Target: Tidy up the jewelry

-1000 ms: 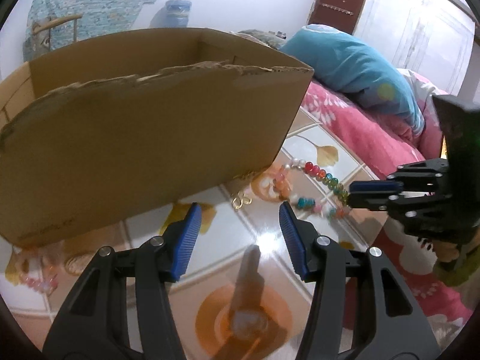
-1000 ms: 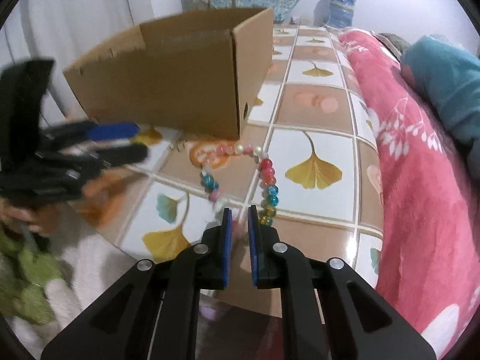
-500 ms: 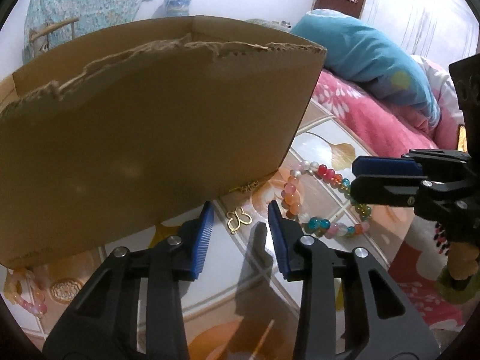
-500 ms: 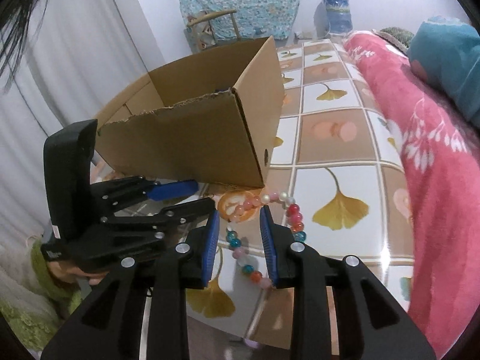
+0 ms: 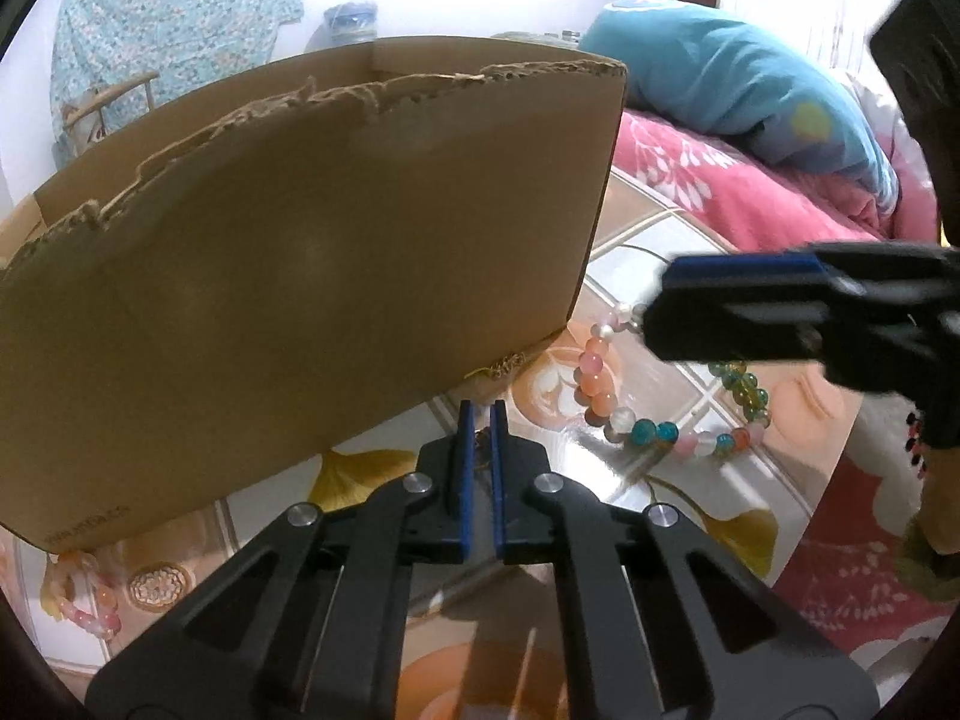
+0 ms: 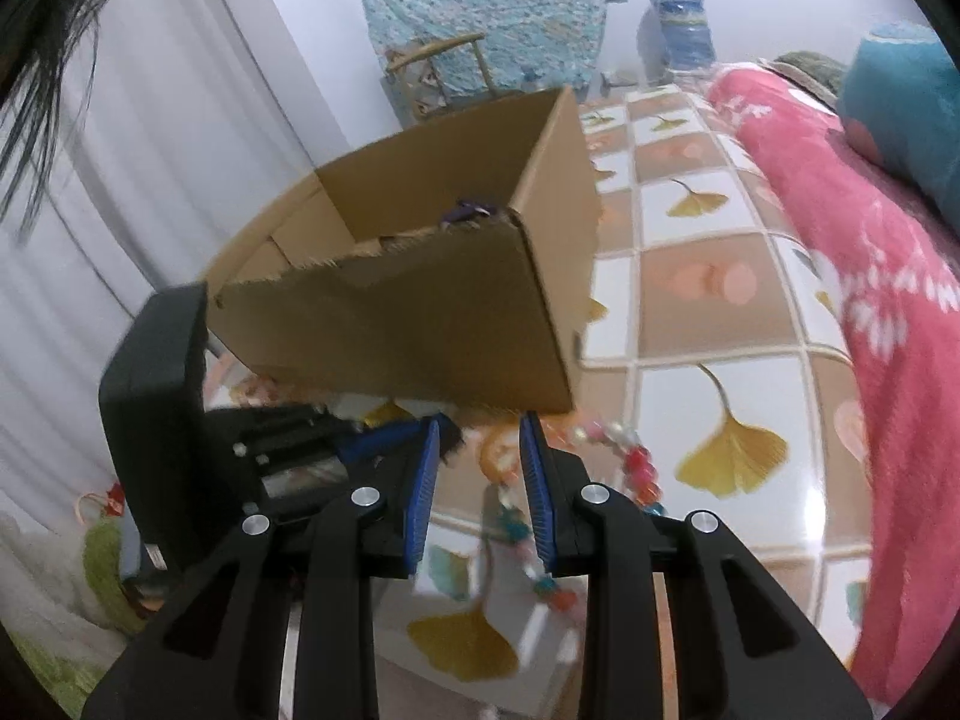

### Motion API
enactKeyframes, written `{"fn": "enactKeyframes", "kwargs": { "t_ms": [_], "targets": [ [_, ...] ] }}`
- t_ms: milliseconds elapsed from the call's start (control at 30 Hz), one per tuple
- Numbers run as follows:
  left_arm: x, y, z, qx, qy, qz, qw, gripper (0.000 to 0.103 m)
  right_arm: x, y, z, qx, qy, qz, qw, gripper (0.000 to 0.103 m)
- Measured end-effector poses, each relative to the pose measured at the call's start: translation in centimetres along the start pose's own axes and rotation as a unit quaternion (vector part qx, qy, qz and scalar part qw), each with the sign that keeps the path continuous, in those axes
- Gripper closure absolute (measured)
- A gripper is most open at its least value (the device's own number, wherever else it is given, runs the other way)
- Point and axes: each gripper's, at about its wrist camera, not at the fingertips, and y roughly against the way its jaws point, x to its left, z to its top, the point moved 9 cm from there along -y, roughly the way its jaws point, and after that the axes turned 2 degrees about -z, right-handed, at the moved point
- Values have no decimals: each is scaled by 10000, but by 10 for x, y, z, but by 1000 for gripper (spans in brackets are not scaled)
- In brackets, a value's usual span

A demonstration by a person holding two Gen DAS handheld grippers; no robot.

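Observation:
An open cardboard box (image 5: pixel 312 264) stands on the tiled table; it also shows in the right wrist view (image 6: pixel 420 312), with something purple inside. My left gripper (image 5: pixel 478 420) is shut on a small gold butterfly trinket (image 5: pixel 480 441) at the box's near right corner; the trinket is mostly hidden between the pads. A multicoloured bead bracelet (image 5: pixel 624 417) lies on the table to the right, also in the right wrist view (image 6: pixel 636 468). My right gripper (image 6: pixel 480 450) is open and empty above the bracelet, and shows in the left wrist view (image 5: pixel 738 306).
A pink bead bracelet (image 5: pixel 84 606) and a round gold brooch (image 5: pixel 155 587) lie at the box's left. A red floral bedspread (image 6: pixel 870 276) and a blue pillow (image 5: pixel 738 78) border the table on the right. A chair (image 6: pixel 444 66) stands behind.
My left gripper moved forward and closed on the gold butterfly trinket. My right gripper let go of the bead bracelet, opened and rose, drifting left toward the box.

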Motion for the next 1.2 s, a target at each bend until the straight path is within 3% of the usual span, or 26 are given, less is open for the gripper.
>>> {"fn": "enactKeyframes", "kwargs": {
  "t_ms": [400, 600, 833, 967, 1200],
  "targets": [
    [8, 14, -15, 10, 131, -75, 9999, 99, -3, -39, 30, 85, -315, 73, 9994, 75],
    [13, 17, -19, -23, 214, -179, 9996, 99, 1, -55, 8, 588, 170, -611, 9963, 75],
    [12, 19, -23, -60, 68, -91, 9999, 99, 8, -73, 1, 859, 831, -1174, 9859, 77],
    [16, 21, -23, -52, -11, 44, 10000, 99, 13, -78, -3, 984, 963, -1122, 9841, 97],
    [28, 33, -33, -28, 9, 168, 9999, 99, 32, -72, -21, 1107, 886, -787, 9868, 97]
  ]
}}
